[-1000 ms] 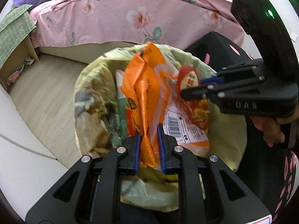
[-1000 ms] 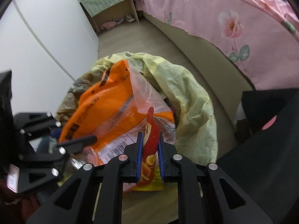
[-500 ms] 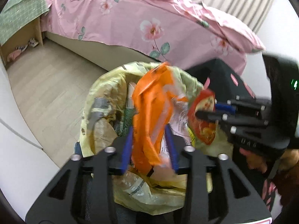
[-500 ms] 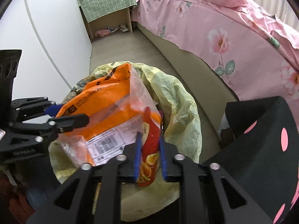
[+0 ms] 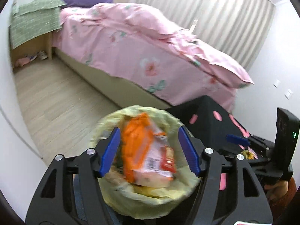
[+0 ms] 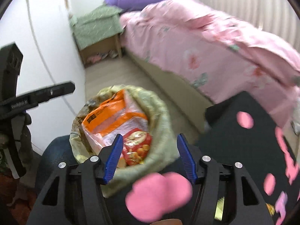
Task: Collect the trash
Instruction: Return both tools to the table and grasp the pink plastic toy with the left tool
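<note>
Orange plastic wrapper (image 5: 137,142) & red snack packet (image 6: 136,146) now lie in yellow-lined bin (image 5: 112,125), drop done. Left gripper (image 5: 149,150) & right gripper (image 6: 150,157) just opened, jaws spread, empty. Other trash: can't tell.
</note>
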The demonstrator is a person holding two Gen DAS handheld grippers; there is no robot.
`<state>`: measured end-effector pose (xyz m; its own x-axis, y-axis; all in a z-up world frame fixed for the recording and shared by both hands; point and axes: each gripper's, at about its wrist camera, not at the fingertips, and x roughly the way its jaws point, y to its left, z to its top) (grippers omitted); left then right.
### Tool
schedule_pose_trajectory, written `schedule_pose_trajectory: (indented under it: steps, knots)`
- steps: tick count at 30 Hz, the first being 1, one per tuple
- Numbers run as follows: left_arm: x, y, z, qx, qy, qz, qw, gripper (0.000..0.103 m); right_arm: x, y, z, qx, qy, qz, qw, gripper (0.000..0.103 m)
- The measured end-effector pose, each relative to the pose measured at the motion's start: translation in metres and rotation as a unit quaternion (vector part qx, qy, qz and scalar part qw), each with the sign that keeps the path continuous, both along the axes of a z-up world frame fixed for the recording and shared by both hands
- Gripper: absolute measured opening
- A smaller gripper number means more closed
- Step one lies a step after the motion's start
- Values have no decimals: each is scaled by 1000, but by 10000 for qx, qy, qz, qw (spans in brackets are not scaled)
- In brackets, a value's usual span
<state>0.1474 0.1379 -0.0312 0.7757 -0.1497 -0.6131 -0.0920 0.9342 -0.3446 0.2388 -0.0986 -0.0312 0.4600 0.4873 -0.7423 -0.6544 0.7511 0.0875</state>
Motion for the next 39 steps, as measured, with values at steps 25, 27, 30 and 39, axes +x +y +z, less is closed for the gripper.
schedule_pose_trajectory:
  steps: [25,27,30,39]
  knots:
    - [23,-260,-23,478,104,-3204,9460,62,-123,-311,-50,58,213,-2619,9648,61]
    - [22,-271,-23,496,77,-3321,9419,62,-139,-308,-58,59,334,-2504,9676,60]
    - [26,-299,-18,530,21,-3659,9291,62,-157,-305,-66,-148,371,-2491,9677,61]
    - [83,-437,-17,1517,-147,-5130,8448,64,-185,-337,-69,289,100,-3073,9511,61]
